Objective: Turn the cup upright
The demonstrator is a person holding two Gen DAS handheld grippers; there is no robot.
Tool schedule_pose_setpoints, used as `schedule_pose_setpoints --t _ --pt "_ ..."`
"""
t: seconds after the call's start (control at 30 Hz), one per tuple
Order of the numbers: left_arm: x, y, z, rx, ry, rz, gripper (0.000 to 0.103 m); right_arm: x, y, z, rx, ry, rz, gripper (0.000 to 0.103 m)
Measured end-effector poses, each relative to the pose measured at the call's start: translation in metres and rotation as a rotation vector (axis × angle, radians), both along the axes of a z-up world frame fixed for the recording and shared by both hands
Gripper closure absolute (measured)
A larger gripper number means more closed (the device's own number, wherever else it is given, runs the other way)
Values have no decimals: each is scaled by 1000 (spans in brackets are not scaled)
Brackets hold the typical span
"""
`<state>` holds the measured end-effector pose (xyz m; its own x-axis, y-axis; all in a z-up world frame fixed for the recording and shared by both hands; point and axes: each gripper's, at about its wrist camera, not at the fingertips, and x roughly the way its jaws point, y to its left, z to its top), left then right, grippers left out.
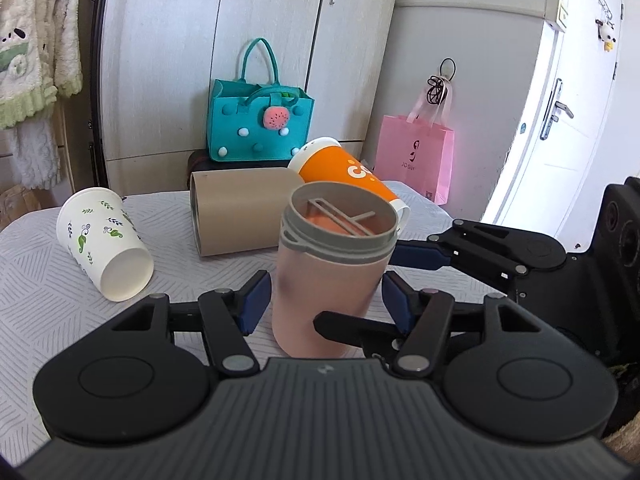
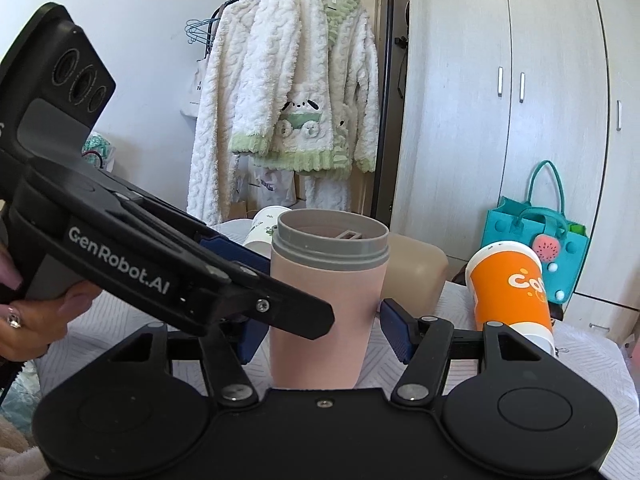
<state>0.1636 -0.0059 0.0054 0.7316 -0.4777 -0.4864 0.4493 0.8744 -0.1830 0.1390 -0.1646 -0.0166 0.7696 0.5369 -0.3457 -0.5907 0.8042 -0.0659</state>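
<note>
A pink cup with a grey threaded rim (image 1: 328, 276) stands upright on the table, mouth up; it also shows in the right wrist view (image 2: 326, 304). My left gripper (image 1: 324, 300) is open, its blue pads on either side of the cup's body with small gaps. My right gripper (image 2: 320, 330) is open too and straddles the same cup from the other side. Each gripper's fingers show in the other's view.
A white leaf-print paper cup (image 1: 106, 240) lies on its side at the left. A tan cylinder (image 1: 240, 216) and an orange cup (image 1: 348, 176) lie behind the pink cup. A teal bag (image 1: 258, 120) and pink bag (image 1: 416, 156) stand beyond the table.
</note>
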Motion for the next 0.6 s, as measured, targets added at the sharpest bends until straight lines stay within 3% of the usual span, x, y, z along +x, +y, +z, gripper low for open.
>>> schedule_pose_setpoints --t 0.07,0.13,0.33,0.6 --pt "-3 3 1 -5 14 20 39 -2 -2 -1 1 12 -14 25" --pt "-9 9 4 -29 26 27 34 -3 -4 1 0 34 -26 22" --pt "-39 20 15 -4 -2 110 27 -21 -10 8 11 37 -66 22" --pt "-85 30 30 62 -50 225 25 -75 -7 31 18 -38 -123 18"
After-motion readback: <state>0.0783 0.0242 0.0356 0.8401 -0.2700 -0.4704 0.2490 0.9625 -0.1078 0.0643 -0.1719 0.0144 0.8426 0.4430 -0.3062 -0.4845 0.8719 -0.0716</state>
